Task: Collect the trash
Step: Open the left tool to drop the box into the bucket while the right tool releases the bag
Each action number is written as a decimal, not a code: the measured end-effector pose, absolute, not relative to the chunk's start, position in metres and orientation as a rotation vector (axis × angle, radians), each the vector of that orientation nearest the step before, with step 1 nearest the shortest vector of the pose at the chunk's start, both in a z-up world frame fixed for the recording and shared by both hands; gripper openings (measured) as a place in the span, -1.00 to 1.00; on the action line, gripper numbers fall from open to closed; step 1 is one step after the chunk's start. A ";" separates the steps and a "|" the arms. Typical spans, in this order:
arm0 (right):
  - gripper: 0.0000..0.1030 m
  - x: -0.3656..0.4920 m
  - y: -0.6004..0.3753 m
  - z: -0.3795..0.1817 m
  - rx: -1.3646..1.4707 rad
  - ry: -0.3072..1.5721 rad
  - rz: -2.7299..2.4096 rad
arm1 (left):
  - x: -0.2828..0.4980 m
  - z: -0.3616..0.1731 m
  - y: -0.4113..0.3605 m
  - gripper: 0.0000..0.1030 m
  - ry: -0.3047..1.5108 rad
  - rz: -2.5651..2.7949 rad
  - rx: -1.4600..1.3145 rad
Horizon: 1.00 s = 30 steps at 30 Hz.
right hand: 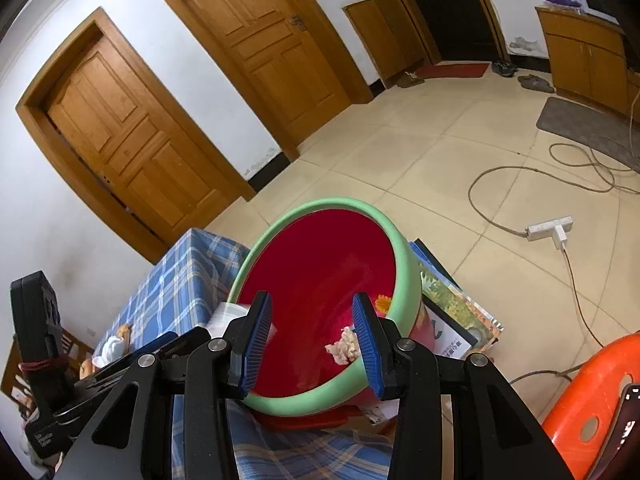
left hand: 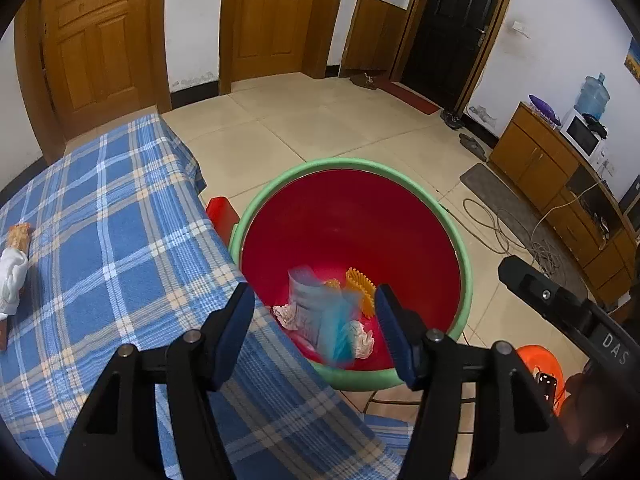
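Observation:
A red bin with a green rim (left hand: 466,264) stands beside the blue plaid-covered table (left hand: 100,220). My left gripper (left hand: 316,330) is open above the bin's near edge. A blurred blue-and-white wrapper (left hand: 320,316) is in the air between its fingers, over the bin. Crumpled paper (left hand: 362,338) and an orange piece (left hand: 360,290) lie in the bin. My right gripper (right hand: 314,346) is open and empty over the same bin (right hand: 408,280); crumpled paper (right hand: 342,346) shows inside. On the table's left lie a white cloth (left hand: 12,276) and an orange-brown wrapper (left hand: 20,236).
Cables (right hand: 516,184) and a power strip (right hand: 548,228) lie on the tiled floor. An orange plastic stool (right hand: 592,404) is at the right. A picture book (right hand: 456,308) lies beside the bin. A wooden cabinet (left hand: 560,176) stands along the right wall.

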State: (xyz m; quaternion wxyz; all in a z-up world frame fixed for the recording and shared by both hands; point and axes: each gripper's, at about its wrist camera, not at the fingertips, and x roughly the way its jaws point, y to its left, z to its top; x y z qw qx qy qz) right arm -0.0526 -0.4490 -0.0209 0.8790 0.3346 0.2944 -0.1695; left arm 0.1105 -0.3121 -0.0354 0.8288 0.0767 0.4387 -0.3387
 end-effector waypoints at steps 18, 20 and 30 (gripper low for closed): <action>-0.16 -0.046 -0.410 0.000 0.650 0.609 -0.246 | 0.123 -0.006 -0.220 0.21 0.878 -0.505 0.087; -0.16 -0.044 -0.403 0.004 0.637 0.608 -0.233 | 0.127 -0.002 -0.204 0.21 0.871 -0.475 0.077; -0.16 -0.029 -0.366 0.015 0.591 0.625 -0.158 | 0.143 0.015 -0.129 0.21 0.839 -0.341 0.055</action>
